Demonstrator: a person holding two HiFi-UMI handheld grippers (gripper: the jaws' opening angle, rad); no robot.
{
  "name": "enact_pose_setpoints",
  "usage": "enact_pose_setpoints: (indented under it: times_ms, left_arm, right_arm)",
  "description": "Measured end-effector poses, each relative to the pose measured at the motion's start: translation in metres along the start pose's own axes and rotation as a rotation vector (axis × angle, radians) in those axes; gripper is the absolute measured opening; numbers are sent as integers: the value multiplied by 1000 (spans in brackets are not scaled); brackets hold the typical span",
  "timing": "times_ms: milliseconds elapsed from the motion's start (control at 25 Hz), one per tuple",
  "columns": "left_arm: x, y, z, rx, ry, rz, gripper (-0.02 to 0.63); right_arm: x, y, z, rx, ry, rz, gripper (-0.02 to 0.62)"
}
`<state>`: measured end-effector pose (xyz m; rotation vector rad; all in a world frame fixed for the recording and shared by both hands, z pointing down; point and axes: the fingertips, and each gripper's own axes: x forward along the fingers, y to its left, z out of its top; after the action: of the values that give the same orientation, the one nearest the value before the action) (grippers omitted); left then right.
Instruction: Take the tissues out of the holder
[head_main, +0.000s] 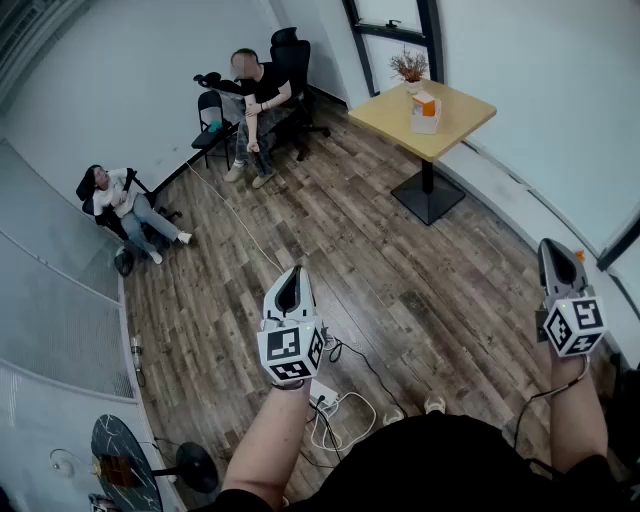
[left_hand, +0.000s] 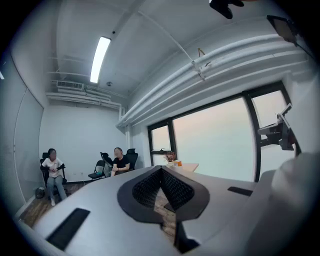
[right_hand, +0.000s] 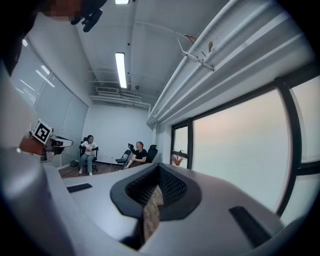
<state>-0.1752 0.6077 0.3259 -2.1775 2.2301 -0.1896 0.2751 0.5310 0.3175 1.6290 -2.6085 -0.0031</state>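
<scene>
The tissue holder (head_main: 426, 111), a white and orange box, stands on a yellow table (head_main: 455, 125) at the far side of the room, beside a small pot of dried flowers (head_main: 408, 68). Both grippers are held up in the air over the wood floor, far from that table. My left gripper (head_main: 291, 287) points toward it with its jaws together and nothing between them. My right gripper (head_main: 556, 258) is shut and empty too. In the left gripper view the left gripper (left_hand: 161, 170) has the holder (left_hand: 178, 163) as a tiny orange spot beyond its tips. The right gripper (right_hand: 159, 167) faces the same way.
Two people sit on chairs by the far wall, one (head_main: 125, 200) at the left and one (head_main: 257, 92) farther back. White cables and a power strip (head_main: 330, 400) lie on the floor by my feet. A round dark table (head_main: 125, 465) stands at the lower left.
</scene>
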Motion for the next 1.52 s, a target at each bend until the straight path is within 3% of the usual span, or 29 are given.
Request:
enact_pose_setpoints:
  times_ms: [640,840,1040,1280,1520]
  left_arm:
    - [29,-23,18,20,3,31,5]
    - [26,-32,17,17,8,73,5]
    - [32,-29,-10,17,75,88,5]
    - [90,-12,-24,30,89,69,5]
    - [170,-4,-8,48,48,4,5]
  right_arm:
    - [27,-27,-10,17,-22,9,6]
    - [34,-41,-17,39,-16,73,6]
    - [62,-54,-39,89,16,61,6]
    - [107,-56,-48,90,16,50,6]
    - [156,-65,-44,93,28,8,6]
